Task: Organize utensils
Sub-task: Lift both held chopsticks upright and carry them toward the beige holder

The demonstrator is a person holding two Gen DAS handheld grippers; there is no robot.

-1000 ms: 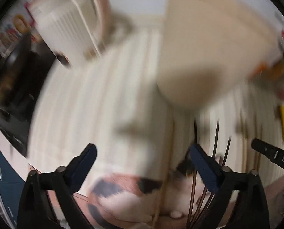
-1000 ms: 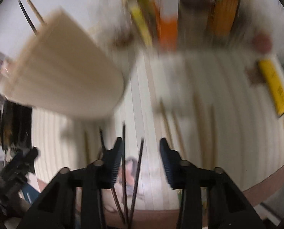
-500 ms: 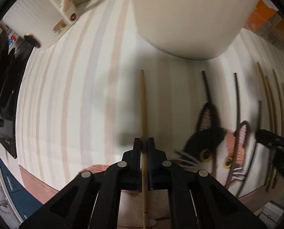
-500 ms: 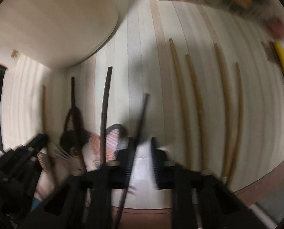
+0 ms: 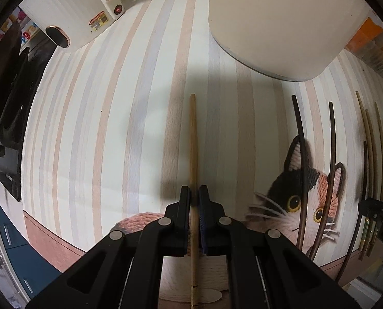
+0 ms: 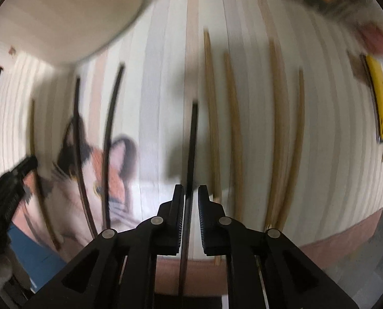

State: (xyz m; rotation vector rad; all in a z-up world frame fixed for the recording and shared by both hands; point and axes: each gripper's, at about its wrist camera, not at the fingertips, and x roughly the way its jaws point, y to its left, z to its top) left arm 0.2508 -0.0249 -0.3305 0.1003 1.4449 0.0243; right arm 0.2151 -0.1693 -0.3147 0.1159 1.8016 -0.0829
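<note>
Left wrist view: left tool is closed narrow on a pale bamboo chopstick, gripped toward its thick end; the stick's long axis runs straight ahead along the fingers, tip pointing at the base of the large cream cylindrical holder near the far edge of the striped, cat-print mat covering the counter. Holder stands ahead and slightly right of the tip, apart from it. Two dark brown wooden chopsticks lie parallel to the right, across the cat's face; more pale ones lie beyond, near the mat's right edge. A white appliance with a peach handle occupies the far left corner; open mat between it and the holder. Right wrist view (blurred): right tool is narrow around a dark brown chopstick; whether it is pinched firmly I cannot tell. Axis again straight ahead; the holder sits far-left of the tip. Four pale bamboo chopsticks lie just right, parallel; a yellow object lies near the right edge. Judgement: both sticks must lift, tilt upright and clear the rim; the left tool is nearer the holder.
</note>
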